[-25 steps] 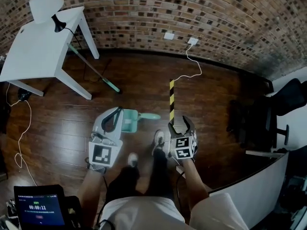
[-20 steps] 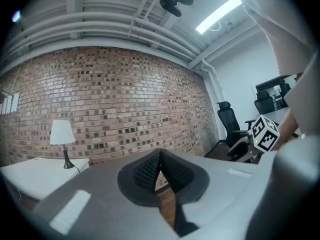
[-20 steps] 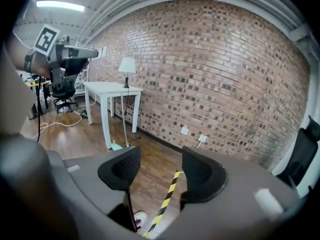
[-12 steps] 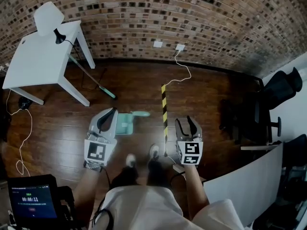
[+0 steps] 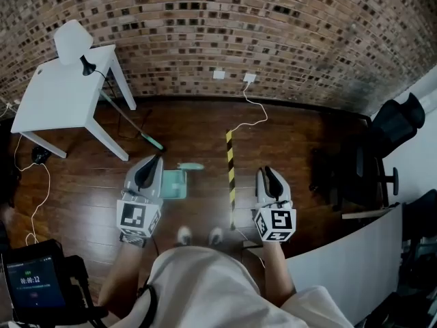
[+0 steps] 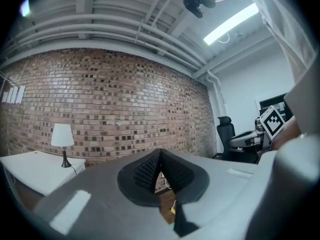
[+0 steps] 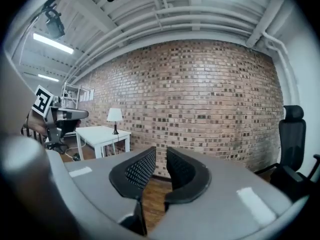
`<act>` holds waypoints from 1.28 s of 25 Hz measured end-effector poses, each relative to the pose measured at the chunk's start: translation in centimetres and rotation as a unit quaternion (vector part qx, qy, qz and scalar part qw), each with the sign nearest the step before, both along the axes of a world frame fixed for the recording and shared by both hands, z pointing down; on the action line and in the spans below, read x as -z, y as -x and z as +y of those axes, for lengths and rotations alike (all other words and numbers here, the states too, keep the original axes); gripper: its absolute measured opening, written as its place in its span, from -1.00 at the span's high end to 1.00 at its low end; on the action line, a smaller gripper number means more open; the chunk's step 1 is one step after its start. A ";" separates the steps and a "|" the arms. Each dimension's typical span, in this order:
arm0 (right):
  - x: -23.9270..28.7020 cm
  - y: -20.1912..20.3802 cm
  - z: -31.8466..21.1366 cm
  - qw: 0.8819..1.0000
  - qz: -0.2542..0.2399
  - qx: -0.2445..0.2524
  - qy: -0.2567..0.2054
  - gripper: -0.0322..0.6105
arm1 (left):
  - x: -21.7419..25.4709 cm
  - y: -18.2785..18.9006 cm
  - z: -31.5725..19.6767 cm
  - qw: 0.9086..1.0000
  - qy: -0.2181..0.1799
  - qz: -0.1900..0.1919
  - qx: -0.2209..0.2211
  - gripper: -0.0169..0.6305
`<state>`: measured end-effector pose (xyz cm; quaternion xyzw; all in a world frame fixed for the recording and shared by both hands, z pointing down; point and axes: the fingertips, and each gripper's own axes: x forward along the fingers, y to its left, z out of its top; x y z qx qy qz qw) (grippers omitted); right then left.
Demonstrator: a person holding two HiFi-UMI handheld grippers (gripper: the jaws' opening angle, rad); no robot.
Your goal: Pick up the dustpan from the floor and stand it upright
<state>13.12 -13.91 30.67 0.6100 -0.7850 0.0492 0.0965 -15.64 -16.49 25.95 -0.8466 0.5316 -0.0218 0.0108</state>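
**A:** Premises?
**B:** Brick wall (image 5: 273, 33), wooden floor (image 5: 293, 135). The teal dustpan (image 5: 173, 184) sits on the floor below and between the grippers, nearer the left gripper (image 5: 154, 160), whose jaws are together and empty. On the right gripper (image 5: 267, 172) the jaws are narrowly apart and have just been closing, with nothing between them.
**A:** Handling?
**B:** Likely light, stiff, smooth plastic. Take it by the handle (image 5: 191, 166).

Head view steeply down from overhead; gripper views along own jaws, toward the shared brick wall (image 5: 273, 33)
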 end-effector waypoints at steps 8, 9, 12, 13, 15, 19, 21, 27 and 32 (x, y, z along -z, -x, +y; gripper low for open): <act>1.4 -0.3 2.0 0.999 -0.015 0.027 -0.011 0.86 | -0.2 -3.5 2.3 0.999 0.017 0.017 -0.043 0.95; 1.3 -0.3 2.3 1.000 -0.013 0.027 -0.009 0.86 | -0.4 -3.6 2.4 0.999 0.018 0.014 -0.042 0.95; 0.9 -0.3 2.8 1.000 -0.014 0.027 -0.006 0.86 | -0.7 -3.8 2.6 0.999 0.019 0.008 -0.041 0.95; 0.8 -0.3 2.9 0.999 -0.015 0.027 -0.005 0.86 | -0.8 -3.8 2.7 0.999 0.020 0.010 -0.040 0.95; 1.0 0.0 2.8 0.999 -0.013 0.030 -0.004 0.86 | -0.8 -3.4 2.8 0.999 0.024 0.015 -0.037 0.95; 2.2 1.1 2.6 0.999 -0.015 0.027 -0.012 0.86 | -0.5 -2.3 3.0 0.999 0.026 0.009 -0.041 0.95; 2.7 2.0 3.1 1.000 -0.015 0.025 -0.011 0.86 | -0.8 -1.6 3.5 0.998 0.033 0.002 -0.047 0.95; 3.2 3.6 7.0 1.000 -0.010 -0.003 -0.007 0.86 | -2.6 0.3 6.1 0.995 0.053 -0.035 -0.081 0.95; 0.9 2.8 12.6 0.999 -0.024 -0.019 0.015 0.86 | -5.1 0.5 11.3 0.993 0.075 -0.031 -0.081 0.95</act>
